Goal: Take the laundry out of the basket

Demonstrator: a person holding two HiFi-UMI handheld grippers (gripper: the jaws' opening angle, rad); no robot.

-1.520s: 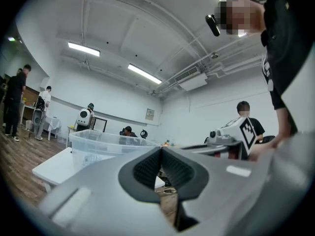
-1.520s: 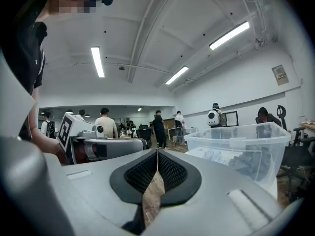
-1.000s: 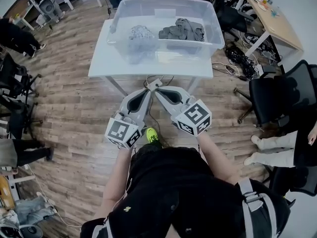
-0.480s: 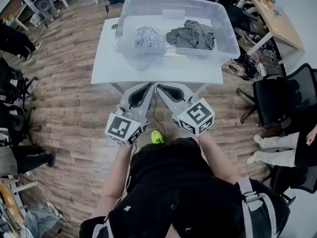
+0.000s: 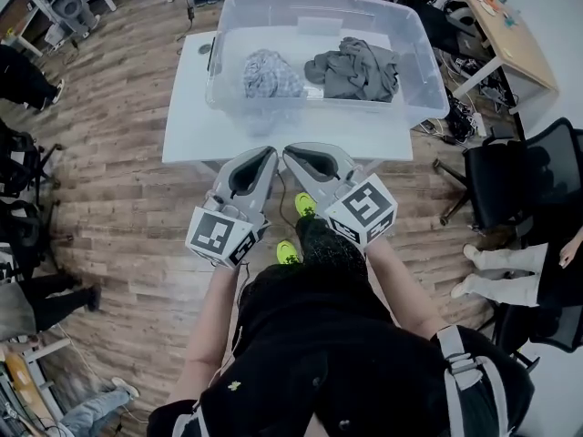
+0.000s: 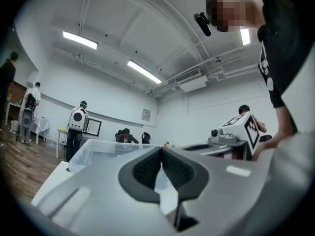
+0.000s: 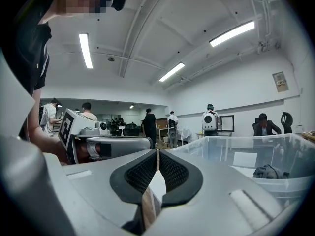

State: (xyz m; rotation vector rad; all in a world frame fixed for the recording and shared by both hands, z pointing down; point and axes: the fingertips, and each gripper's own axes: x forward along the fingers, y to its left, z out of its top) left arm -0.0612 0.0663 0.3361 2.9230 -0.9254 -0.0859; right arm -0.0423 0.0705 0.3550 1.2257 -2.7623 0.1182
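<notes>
A clear plastic bin (image 5: 414,71) stands on a white table (image 5: 191,126). Inside it lie a pale patterned cloth (image 5: 267,73) on the left and a dark grey garment (image 5: 357,69) on the right. My left gripper (image 5: 271,152) and right gripper (image 5: 289,150) are held side by side at the table's near edge, short of the bin. Both are shut with nothing between the jaws. The left gripper view shows the left gripper (image 6: 161,149) with its pads pressed together and the bin (image 6: 96,149) ahead. In the right gripper view the right gripper (image 7: 157,151) points beside the bin (image 7: 231,154), and the grey garment (image 7: 268,171) shows through the wall.
A black office chair (image 5: 510,176) stands to the right, with cables (image 5: 446,107) on the wood floor beside the table. A wooden desk (image 5: 506,35) is at the far right. Other people and chairs line the left edge of the room.
Both grippers have moved forward together to the table's near edge, and the person has stepped closer. The jaws stayed shut.
</notes>
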